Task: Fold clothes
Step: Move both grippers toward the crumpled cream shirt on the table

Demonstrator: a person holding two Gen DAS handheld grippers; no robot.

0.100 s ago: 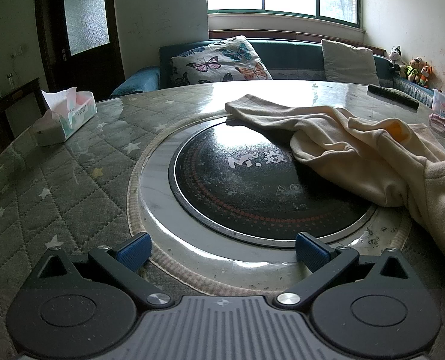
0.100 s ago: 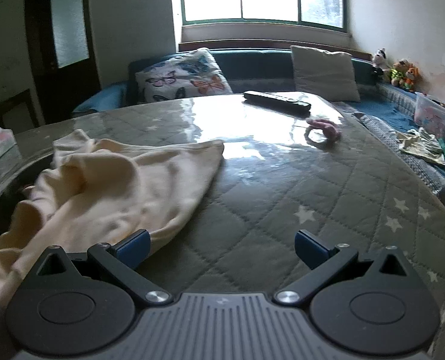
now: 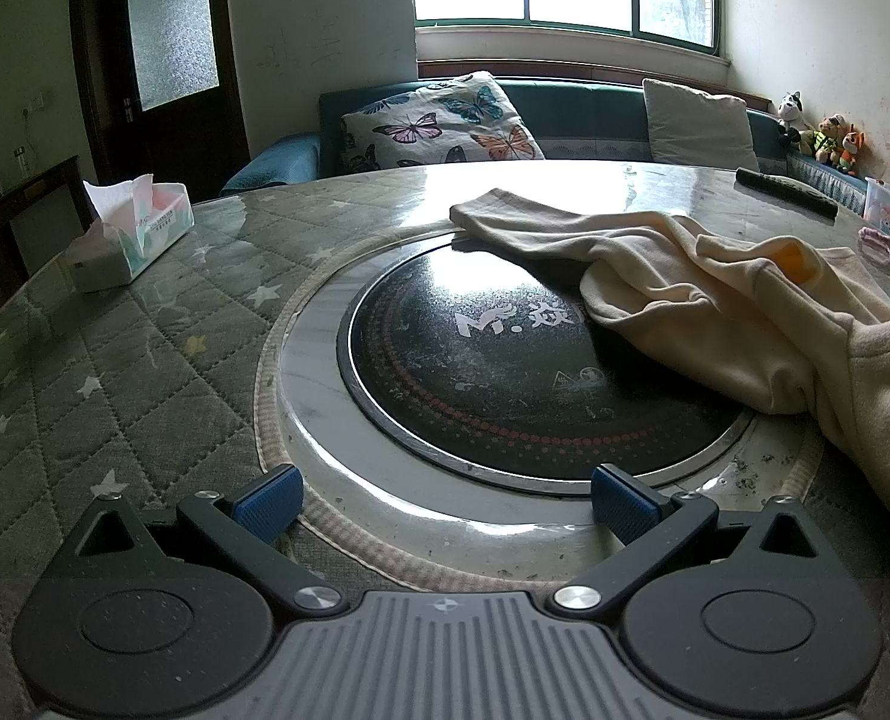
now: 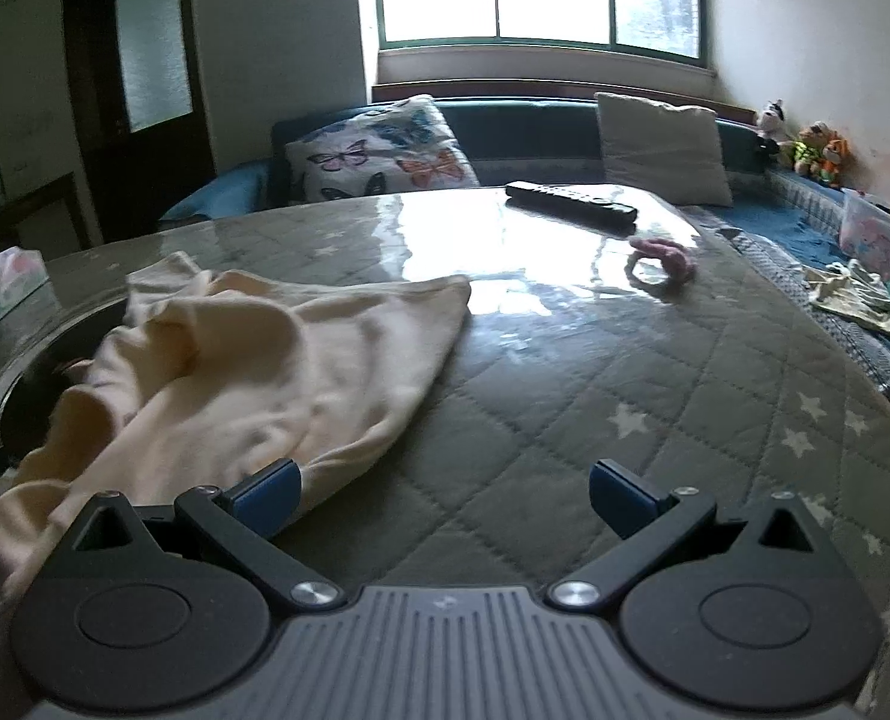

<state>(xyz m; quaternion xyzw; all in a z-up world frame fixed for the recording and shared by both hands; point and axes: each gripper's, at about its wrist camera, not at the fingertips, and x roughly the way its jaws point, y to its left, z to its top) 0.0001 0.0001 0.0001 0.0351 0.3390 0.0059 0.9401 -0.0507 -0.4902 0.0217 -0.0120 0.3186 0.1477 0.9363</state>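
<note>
I have both grippers low over the table, jaws spread wide and empty. My left gripper faces the round black hotplate set in the table's middle, its blue pads at the near rim of the pale ring around it. The garment lies ahead and to the right of this gripper, well apart from its fingers; nothing sits between them.

My right gripper points across the quilted, star-printed cover toward the far edge. Here the garment is to the left: its near hem reaches right up to the left pad, just beside or touching it, I cannot tell which. The right pad stands over bare cover.

The garment is cream, soft and unfolded, bunched in loose ridges. One part drapes over the right side of the hotplate, a narrow cuffed end stretching toward the far rim; the rest spreads flat onto the cover, ending in a pointed corner toward the far side, and one edge trails toward the near edge.

A tissue box stands at the left edge. A remote and a pink ring-shaped thing lie near the far right edge.
</note>
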